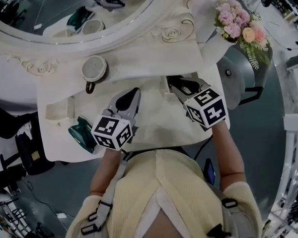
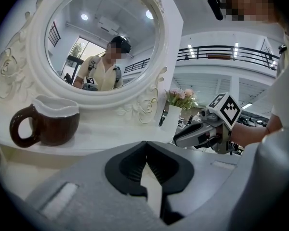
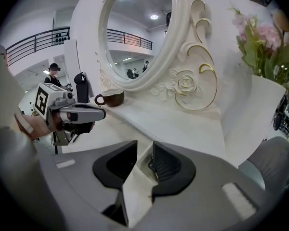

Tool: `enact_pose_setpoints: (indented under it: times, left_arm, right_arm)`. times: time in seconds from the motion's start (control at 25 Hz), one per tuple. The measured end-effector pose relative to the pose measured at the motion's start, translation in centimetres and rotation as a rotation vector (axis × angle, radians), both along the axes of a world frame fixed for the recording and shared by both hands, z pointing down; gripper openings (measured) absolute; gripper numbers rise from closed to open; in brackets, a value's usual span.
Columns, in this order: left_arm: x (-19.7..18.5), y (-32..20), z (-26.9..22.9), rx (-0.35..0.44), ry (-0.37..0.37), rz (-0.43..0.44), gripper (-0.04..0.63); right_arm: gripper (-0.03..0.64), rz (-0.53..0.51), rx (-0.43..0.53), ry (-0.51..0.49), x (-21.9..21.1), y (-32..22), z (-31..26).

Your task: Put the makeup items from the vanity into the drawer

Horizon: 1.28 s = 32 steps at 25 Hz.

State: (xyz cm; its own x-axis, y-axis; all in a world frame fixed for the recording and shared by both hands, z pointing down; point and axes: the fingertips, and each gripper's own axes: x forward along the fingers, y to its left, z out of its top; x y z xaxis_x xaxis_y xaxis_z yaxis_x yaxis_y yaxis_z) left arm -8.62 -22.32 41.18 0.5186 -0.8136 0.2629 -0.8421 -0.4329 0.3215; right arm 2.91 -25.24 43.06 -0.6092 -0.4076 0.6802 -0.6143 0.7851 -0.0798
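Observation:
Both grippers hang over the white vanity top (image 1: pixel 154 125), in front of the oval mirror (image 1: pixel 64 9). My left gripper (image 1: pixel 134 92) points at the mirror with its tips touching and nothing between them (image 2: pixel 145 158). To its right, my right gripper (image 1: pixel 175 81) tilts down toward the top. Its jaws stand a narrow gap apart, and only the pale top shows through them (image 3: pixel 144 150). Each gripper shows in the other's view: the right gripper (image 2: pixel 176 141) and the left gripper (image 3: pixel 102 113). No makeup item shows plainly in any view.
A brown cup with a white lid (image 1: pixel 94 68) (image 2: pixel 45 121) (image 3: pixel 111 98) stands on the shelf under the mirror. Pink flowers (image 1: pixel 238 26) in a white vase (image 3: pixel 250 114) stand at the right. A teal thing (image 1: pixel 82 132) lies at the vanity's left edge. A grey chair (image 1: pixel 241 78) is at the right.

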Motion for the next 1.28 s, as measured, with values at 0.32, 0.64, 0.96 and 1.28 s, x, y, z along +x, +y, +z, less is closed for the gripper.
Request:
enact_pose_setpoints:
  times: [0.32,0.64,0.96,1.28]
  left_arm:
    - [-0.7,0.4,-0.1,0.001,-0.009,-0.030,-0.005]
    - [-1.4,0.9,-0.4,0.004,-0.007,-0.054,-0.005]
    - [-2.0,1.3,-0.6,0.006,-0.009,-0.079,-0.005]
    - [-2.2,1.9,-0.4,-0.011,0.001,-0.087,-0.005]
  right_arm:
    - [0.073,0.059,0.051,-0.118,0.1,0.7,-1.0]
    - [0.009,0.101,0.059,-0.271,-0.4,1.2,-2.1]
    - [0.000,0.090,0.065,-0.354,-0.7,2.1,-2.7]
    - [-0.002,0.091,0.014,-0.379,-1.1,3.0,-2.2]
